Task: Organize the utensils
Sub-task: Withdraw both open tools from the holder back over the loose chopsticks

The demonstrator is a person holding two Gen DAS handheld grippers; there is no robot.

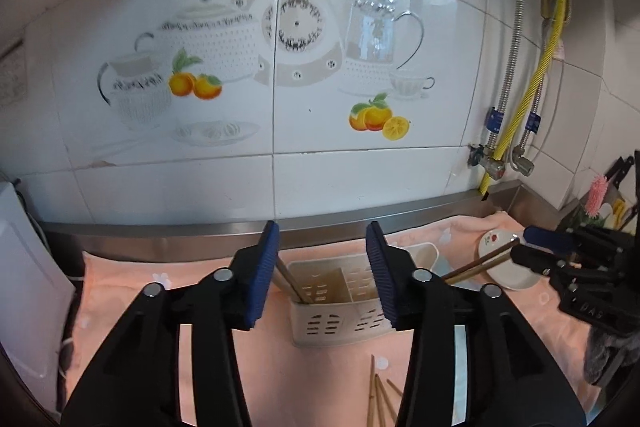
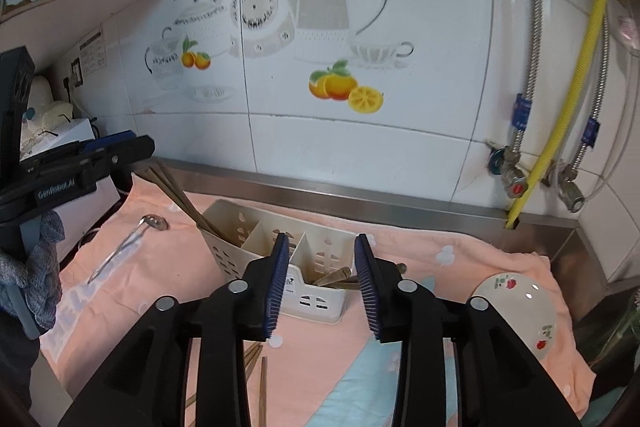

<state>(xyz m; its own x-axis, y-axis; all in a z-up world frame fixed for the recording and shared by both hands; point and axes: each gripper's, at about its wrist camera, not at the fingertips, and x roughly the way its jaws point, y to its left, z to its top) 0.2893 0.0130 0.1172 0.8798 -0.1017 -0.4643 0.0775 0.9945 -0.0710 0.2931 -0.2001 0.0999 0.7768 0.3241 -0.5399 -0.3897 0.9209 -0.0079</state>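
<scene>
On the counter: a pink towel [image 2: 328, 355] covers the steel worktop, tiled wall behind, everything laid out on the cloth.
Caddy: the white slotted caddy [image 2: 256, 259] stands upright mid-towel, near the wall, with several compartments.
Plate: a flowered plate [image 2: 520, 311] lies to the right of the caddy, well apart from it.
Left gripper: the left gripper [image 1: 322, 267] hovers above the caddy, blue pads parted, nothing between them — released.
Right gripper: the right gripper [image 2: 322, 283] is the same story, pads apart and empty over the caddy's front edge.
Sorted so far: brown chopsticks [image 2: 188, 207] lean out of the left compartment; more brown handles [image 2: 336, 277] rest low in the right one.
Still loose: a slotted spoon [image 2: 132, 239] lies on the towel left of the caddy; stray chopsticks [image 2: 262, 387] lie in front, just beneath the grippers.
Doing it well: I'd say pick-up comes next — drop low, close across one stick's middle, tip it upright, then lower it clear of the caddy's dividers.
</scene>
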